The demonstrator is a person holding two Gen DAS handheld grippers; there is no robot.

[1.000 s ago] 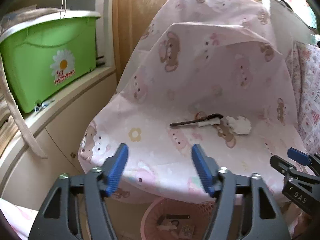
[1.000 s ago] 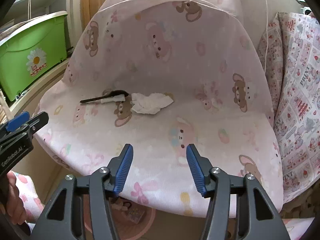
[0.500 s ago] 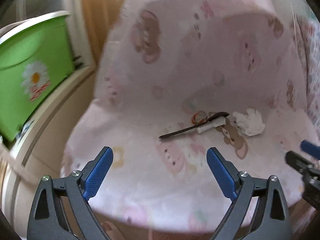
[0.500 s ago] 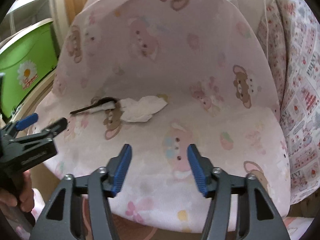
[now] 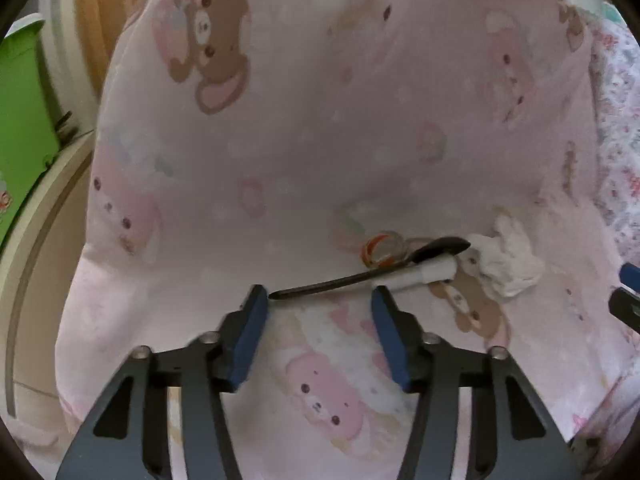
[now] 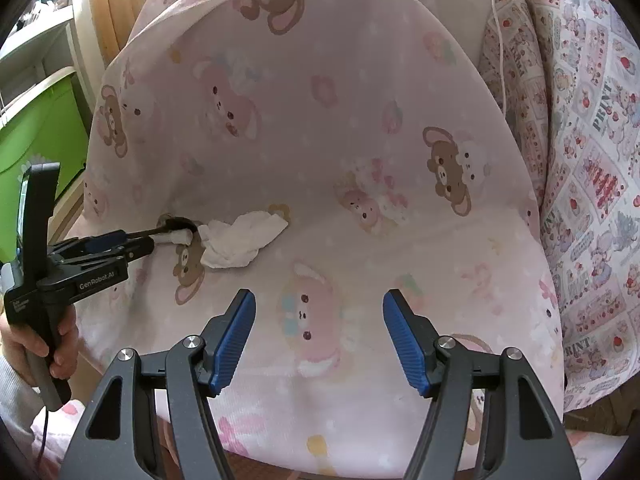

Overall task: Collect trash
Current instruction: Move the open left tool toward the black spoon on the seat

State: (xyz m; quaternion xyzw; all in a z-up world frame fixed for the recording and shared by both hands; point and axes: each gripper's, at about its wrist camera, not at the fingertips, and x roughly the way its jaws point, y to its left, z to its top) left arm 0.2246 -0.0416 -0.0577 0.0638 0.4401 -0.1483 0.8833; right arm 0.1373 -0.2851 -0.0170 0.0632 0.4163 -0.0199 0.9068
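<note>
A chair (image 6: 320, 128) with a pink cover full of bears and bunnies holds the trash; on the seat lie a dark spoon (image 5: 372, 270), a small white tube (image 5: 420, 276) touching it, a clear ring of tape (image 5: 382, 248) just behind the spoon, and a crumpled white tissue (image 6: 240, 242); in the left view the tissue (image 5: 508, 264) sits at 3 o'clock of the spoon bowl, touching or very near it.

The left claw (image 5: 318, 300) points down at the seat; its blue fingers (image 5: 252, 328) have just been closing, but they are still partly apart; the thin end of the spoon handle lies just past the fingertips, between them in line; whether the pads touch it I cannot tell. In the right view the left claw (image 6: 140, 244) comes in from 9 o'clock, held by a hand (image 6: 40, 344), with its tips right at the spoon handle.

The right claw (image 6: 318, 312) hangs over the front of the seat, well open and a little wider than a moment ago, with nothing in it; the tissue is at 11 o'clock from it, apart. A green box (image 6: 36, 128) sits on a shelf at 9 o'clock.
</note>
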